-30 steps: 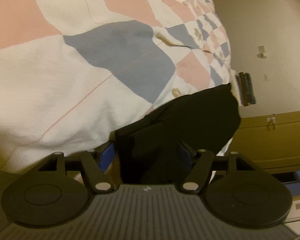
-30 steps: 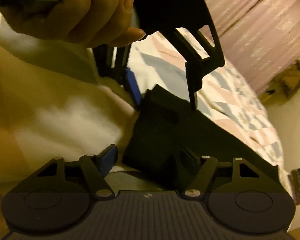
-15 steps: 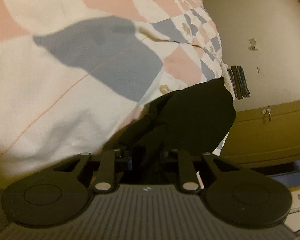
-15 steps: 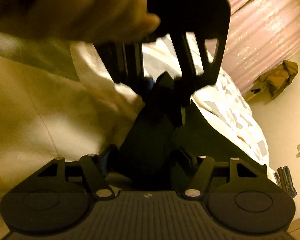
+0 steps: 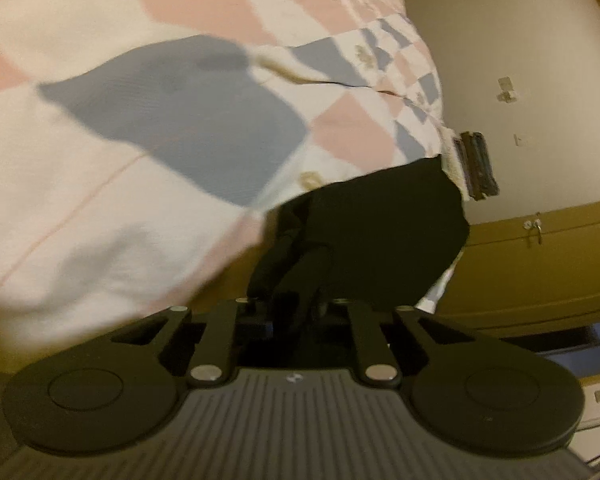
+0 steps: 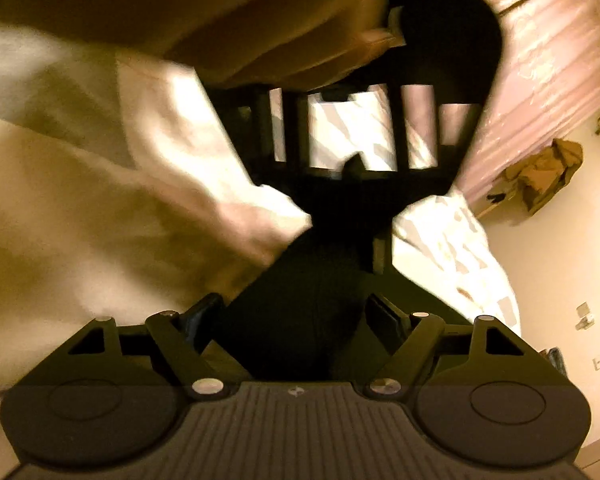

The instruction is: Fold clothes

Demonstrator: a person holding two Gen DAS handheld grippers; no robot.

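— Black garment (image 5: 380, 224): where is it?
— On the patchwork quilt (image 5: 140, 128), near the bed's edge, one bunched end pinched in the left gripper (image 5: 290, 312), whose fingers are closed tight on the cloth.
— And the right gripper (image 6: 296, 312)?
— Its fingers (image 6: 384, 316) stand spread wide, with the dark cloth lying between them, not clamped. Just ahead, a blurred hand (image 6: 268, 28) holds the other tool. Pink curtains (image 6: 556, 60) hang behind.
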